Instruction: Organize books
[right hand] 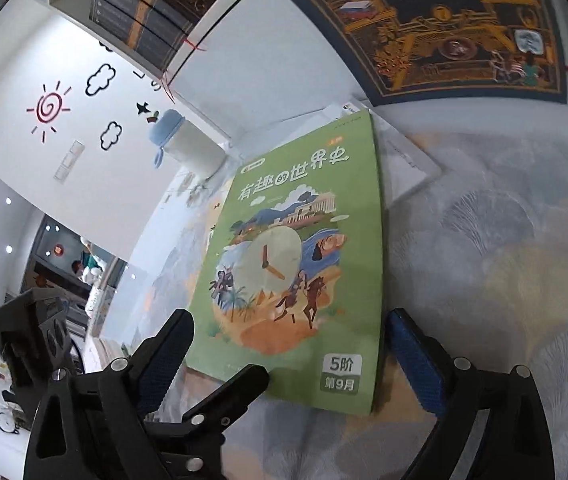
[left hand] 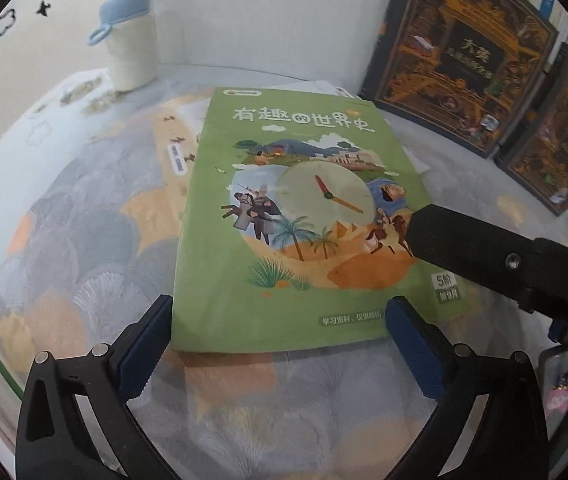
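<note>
A green picture book (left hand: 284, 216) (right hand: 303, 264) with a clock on its cover lies flat on a patterned cloth (left hand: 84, 240). In the left wrist view my left gripper (left hand: 278, 312) stands open, its blue pads on either side of the book's near edge without pressing it. My right gripper (right hand: 289, 326) is open too and hovers over the book's near corner. One of its black fingers (left hand: 463, 248) reaches over the book's right edge in the left wrist view. A finger (right hand: 240, 388) of the left gripper shows by the book's near edge in the right wrist view.
Two dark ornate books (left hand: 455, 52) (left hand: 551, 148) stand upright at the back right. A white bottle with a blue cap (left hand: 130, 40) (right hand: 192, 144) stands at the back left against the wall. White booklets (right hand: 407, 160) lie under the green book. A shelf (right hand: 140, 20) holds dark volumes.
</note>
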`<action>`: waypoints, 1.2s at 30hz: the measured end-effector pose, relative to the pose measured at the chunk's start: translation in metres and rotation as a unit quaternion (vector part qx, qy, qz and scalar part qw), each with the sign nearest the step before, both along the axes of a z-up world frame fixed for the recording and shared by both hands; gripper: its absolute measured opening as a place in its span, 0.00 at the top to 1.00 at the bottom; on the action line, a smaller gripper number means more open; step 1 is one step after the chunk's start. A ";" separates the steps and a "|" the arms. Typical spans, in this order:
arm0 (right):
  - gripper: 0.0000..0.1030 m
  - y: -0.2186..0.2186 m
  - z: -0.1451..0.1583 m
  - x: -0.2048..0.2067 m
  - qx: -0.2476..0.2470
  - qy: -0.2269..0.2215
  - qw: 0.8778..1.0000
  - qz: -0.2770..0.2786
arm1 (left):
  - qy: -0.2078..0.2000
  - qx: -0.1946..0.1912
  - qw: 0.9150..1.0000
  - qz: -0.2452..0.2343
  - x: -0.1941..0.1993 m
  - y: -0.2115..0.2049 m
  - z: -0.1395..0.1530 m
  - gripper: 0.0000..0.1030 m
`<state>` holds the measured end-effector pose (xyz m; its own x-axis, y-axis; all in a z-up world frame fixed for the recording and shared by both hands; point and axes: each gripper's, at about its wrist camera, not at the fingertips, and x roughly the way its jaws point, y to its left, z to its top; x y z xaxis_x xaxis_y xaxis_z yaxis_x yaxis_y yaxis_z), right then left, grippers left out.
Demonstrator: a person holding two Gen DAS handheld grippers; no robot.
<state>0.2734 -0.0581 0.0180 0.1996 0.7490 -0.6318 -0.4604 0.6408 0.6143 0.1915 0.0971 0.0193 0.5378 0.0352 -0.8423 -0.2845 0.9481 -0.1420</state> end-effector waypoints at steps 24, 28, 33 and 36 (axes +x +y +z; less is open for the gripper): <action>0.09 -0.076 0.019 -0.041 -0.061 0.024 0.997 -0.036 | 0.006 -0.006 1.000 0.011 -0.040 0.001 0.008 0.17; 0.09 -0.054 0.007 -0.033 -0.052 0.026 0.998 -0.012 | -0.016 -0.005 1.000 -0.005 -0.040 -0.012 0.006 0.13; 0.08 -0.040 0.013 -0.055 -0.072 0.025 0.997 0.030 | 0.002 -0.009 0.999 -0.041 -0.045 -0.029 0.007 0.13; 0.08 -0.051 0.015 -0.079 -0.091 0.026 0.995 0.036 | 0.004 -0.024 0.998 -0.064 -0.066 -0.039 0.007 0.14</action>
<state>0.1948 -0.1091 0.0334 0.1131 0.6318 -0.7669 -0.4798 0.7106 0.5146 0.1257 0.0583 0.0265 0.5279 -0.0730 -0.8462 -0.1632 0.9690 -0.1854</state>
